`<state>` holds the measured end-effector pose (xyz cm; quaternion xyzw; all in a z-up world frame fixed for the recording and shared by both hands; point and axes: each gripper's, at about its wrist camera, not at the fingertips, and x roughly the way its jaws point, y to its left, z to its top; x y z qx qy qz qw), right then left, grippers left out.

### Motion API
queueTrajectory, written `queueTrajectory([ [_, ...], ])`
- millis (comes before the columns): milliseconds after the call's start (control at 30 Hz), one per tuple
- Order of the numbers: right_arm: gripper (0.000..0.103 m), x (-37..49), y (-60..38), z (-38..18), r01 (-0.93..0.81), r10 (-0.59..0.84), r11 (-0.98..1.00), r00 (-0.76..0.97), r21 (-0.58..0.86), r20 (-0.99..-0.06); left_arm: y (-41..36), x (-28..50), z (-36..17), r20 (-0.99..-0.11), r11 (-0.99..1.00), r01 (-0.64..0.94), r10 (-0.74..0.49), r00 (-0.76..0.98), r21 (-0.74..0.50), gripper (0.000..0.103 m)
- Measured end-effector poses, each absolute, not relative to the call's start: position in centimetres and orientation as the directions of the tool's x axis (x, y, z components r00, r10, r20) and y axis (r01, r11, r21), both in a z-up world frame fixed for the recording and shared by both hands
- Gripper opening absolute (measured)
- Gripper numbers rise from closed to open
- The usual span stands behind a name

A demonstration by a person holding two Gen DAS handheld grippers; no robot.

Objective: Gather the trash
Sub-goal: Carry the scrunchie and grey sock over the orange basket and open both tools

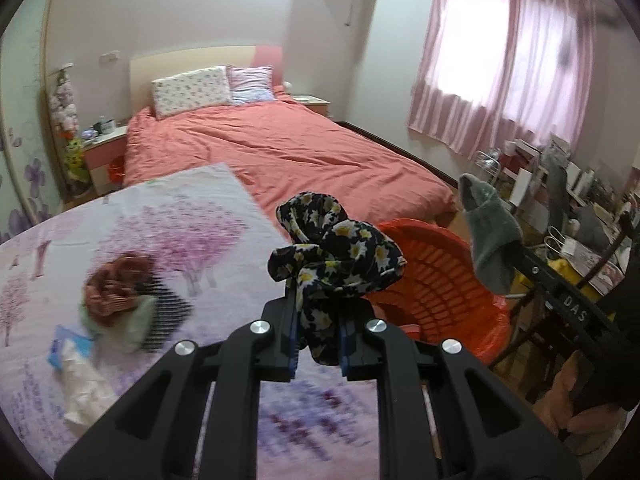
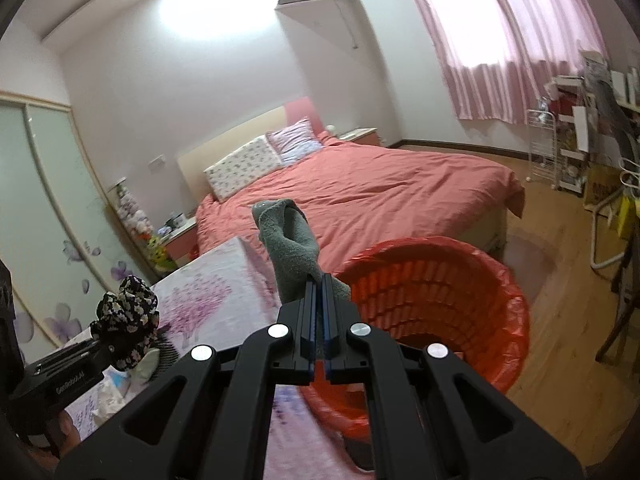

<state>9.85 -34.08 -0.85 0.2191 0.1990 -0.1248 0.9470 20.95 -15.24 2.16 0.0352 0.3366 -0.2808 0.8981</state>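
My left gripper (image 1: 318, 300) is shut on a black cloth with yellow and white flowers (image 1: 340, 248), held over the table's right edge beside the orange basket (image 1: 436, 280). My right gripper (image 2: 319, 280) is shut on a grey-green sock (image 2: 290, 240), which sticks up just left of the orange basket (image 2: 436, 300). From the left wrist view the sock (image 1: 490, 236) hangs at the right above the basket's far rim. In the right wrist view the flowered cloth (image 2: 128, 316) shows at the lower left, in the left gripper.
A table with a pink tree-print cloth (image 1: 180, 216) carries a brown bundle (image 1: 116, 292), a black comb-like thing (image 1: 166, 316), a blue packet (image 1: 60, 350) and white tissue (image 1: 86, 392). Behind stands a bed with a salmon cover (image 1: 288, 152). Cluttered shelves and a chair (image 1: 560, 208) fill the right.
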Motion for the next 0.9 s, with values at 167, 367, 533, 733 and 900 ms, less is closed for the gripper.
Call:
queueTrajectory([
  [167,0.003,9.8,-36.2,-1.8,0.373,-0.187,0.847,0.876,0.379,-0.445,-19.3,20.9,0.9,-0.639,0.806,0.577,-0.514,0.572,-0.132,0.016],
  [367,0.003,10.0,-38.8,-3.3,0.420,-0.202,0.806,0.858,0.417,-0.473,-23.7,21.4,-0.8,-0.662,0.777,0.612,-0.536,0.523,-0.146,0.017],
  [533,0.003,10.5,-40.1,-4.2,0.438,-0.199,0.789,0.845,0.430,-0.495,-26.9,22.4,-2.5,-0.693,0.773,0.619,-0.524,0.496,-0.141,0.028],
  [733,0.033,10.6,-40.9,-5.5,0.457,-0.184,0.780,0.821,0.427,-0.541,-27.7,23.6,-4.4,-0.732,0.787,0.603,-0.486,0.478,-0.129,0.044],
  [900,0.045,10.0,-40.8,-5.8,0.481,-0.207,0.772,0.809,0.416,-0.551,-27.0,24.1,-4.8,-0.739,0.797,0.592,-0.468,0.485,-0.116,0.049],
])
